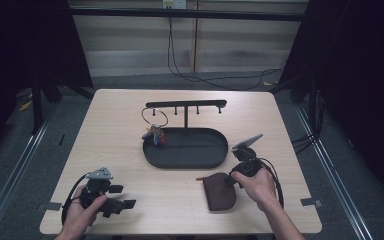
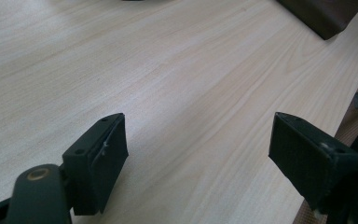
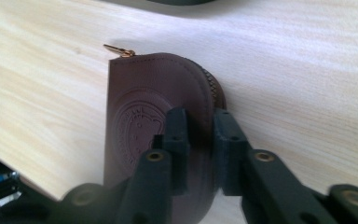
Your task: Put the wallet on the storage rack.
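Observation:
A brown leather zip pouch (image 1: 219, 192) lies on the wooden table near its front right. My right gripper (image 1: 231, 180) is shut on the pouch's right edge. In the right gripper view the two jaws (image 3: 200, 122) pinch the zippered rim of the pouch (image 3: 140, 102), which has a round embossed stamp and a brass zip pull at its far corner. My left gripper (image 1: 123, 196) rests low at the front left, held in a hand, with its jaws wide apart. In the left gripper view nothing lies between its jaws (image 2: 198, 154); a corner of the pouch (image 2: 326, 14) shows far off.
A black oval tray (image 1: 185, 162) stands mid-table with a hook rack (image 1: 186, 104) rising from it. A key ring with coloured keys (image 1: 154, 131) hangs from the rack's left hook over the tray's left rim. Bare wood lies between the two hands.

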`<act>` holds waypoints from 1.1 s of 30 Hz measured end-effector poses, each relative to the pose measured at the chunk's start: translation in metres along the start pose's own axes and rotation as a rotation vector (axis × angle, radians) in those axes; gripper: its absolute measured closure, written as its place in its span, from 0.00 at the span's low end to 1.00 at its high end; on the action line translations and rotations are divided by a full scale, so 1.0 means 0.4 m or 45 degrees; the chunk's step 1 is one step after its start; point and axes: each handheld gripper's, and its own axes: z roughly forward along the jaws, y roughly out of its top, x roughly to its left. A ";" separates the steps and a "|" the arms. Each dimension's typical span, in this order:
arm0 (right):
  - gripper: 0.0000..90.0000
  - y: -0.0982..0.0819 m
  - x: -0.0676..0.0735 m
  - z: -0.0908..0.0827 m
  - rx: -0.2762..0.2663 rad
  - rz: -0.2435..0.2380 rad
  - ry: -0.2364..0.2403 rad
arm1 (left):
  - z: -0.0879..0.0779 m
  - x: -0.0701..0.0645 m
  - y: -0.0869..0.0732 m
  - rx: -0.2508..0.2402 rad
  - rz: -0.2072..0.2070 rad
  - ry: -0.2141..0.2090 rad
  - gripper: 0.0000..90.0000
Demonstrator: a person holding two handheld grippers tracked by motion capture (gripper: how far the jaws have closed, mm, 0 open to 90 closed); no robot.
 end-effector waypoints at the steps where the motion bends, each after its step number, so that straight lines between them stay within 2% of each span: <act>1: 0.88 0.001 0.003 -0.004 0.001 -0.008 -0.005 | 0.000 0.000 0.000 0.001 0.000 -0.001 0.21; 7: 0.90 0.003 0.014 -0.015 -0.005 -0.027 0.000 | -0.001 0.000 0.000 -0.006 0.000 -0.003 0.21; 20: 0.91 0.007 0.034 -0.041 0.003 -0.085 -0.041 | -0.002 0.002 0.000 -0.010 -0.001 0.002 0.21; 24: 0.92 0.007 0.040 -0.053 0.008 -0.096 -0.073 | -0.001 0.000 0.000 -0.011 -0.002 0.001 0.21; 26: 0.92 0.008 0.042 -0.066 0.013 -0.098 -0.141 | -0.002 -0.001 0.000 -0.016 0.001 -0.006 0.21; 27: 0.92 0.008 0.042 -0.066 0.013 -0.098 -0.141 | -0.002 -0.001 0.000 -0.016 0.001 -0.006 0.21; 30: 0.93 0.010 0.042 -0.086 0.019 -0.098 -0.197 | -0.002 0.000 0.000 -0.018 0.002 -0.013 0.21; 33: 0.93 0.012 0.041 -0.099 0.017 -0.104 -0.209 | -0.002 -0.001 0.000 -0.018 0.000 -0.014 0.21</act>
